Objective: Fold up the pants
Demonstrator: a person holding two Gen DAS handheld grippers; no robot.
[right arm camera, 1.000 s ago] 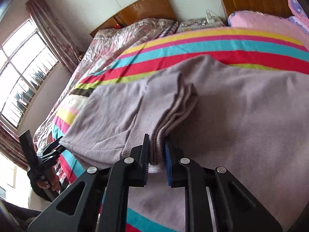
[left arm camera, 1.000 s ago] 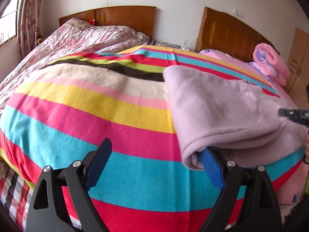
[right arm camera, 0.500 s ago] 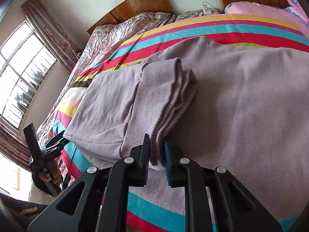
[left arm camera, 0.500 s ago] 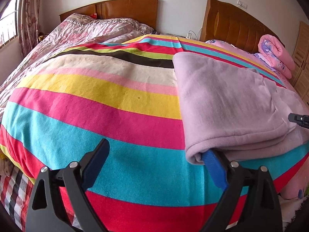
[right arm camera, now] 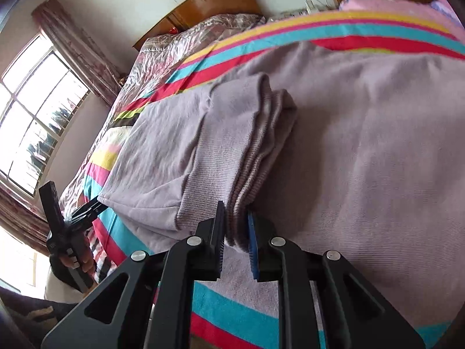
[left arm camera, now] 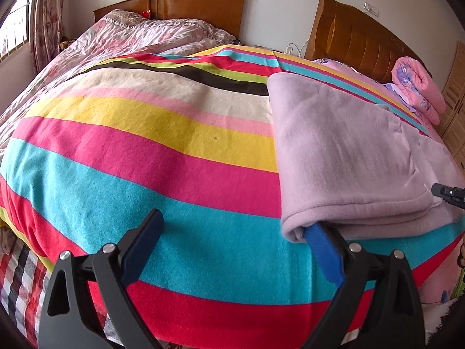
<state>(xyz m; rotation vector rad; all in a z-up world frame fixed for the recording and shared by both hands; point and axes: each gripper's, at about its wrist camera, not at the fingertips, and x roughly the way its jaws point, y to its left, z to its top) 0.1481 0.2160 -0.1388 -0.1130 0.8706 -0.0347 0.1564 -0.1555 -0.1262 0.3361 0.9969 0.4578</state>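
Observation:
The lilac fleece pants [left arm camera: 343, 151] lie folded over on the striped blanket [left arm camera: 145, 160], at the right in the left wrist view. My left gripper [left arm camera: 235, 229] is open wide, its right finger [left arm camera: 322, 250] tucked under the fold's near corner. My right gripper [right arm camera: 236, 232] is shut on the ribbed waistband edge [right arm camera: 247, 157] of the pants [right arm camera: 363, 133]. The left gripper [right arm camera: 87, 212] shows at the left in the right wrist view, and the right gripper's tip [left arm camera: 449, 193] at the right edge of the left wrist view.
A quilted pink bedspread [left arm camera: 130, 37] covers the far bed at the back left. Two wooden headboards [left arm camera: 357, 35] stand against the wall. A rolled pink blanket [left arm camera: 418, 87] lies at the far right. A window [right arm camera: 35, 110] is at the left.
The folded pants have come down flatter onto the blanket. My left gripper has drawn back slightly and stayed open; my right gripper keeps its hold on the waistband.

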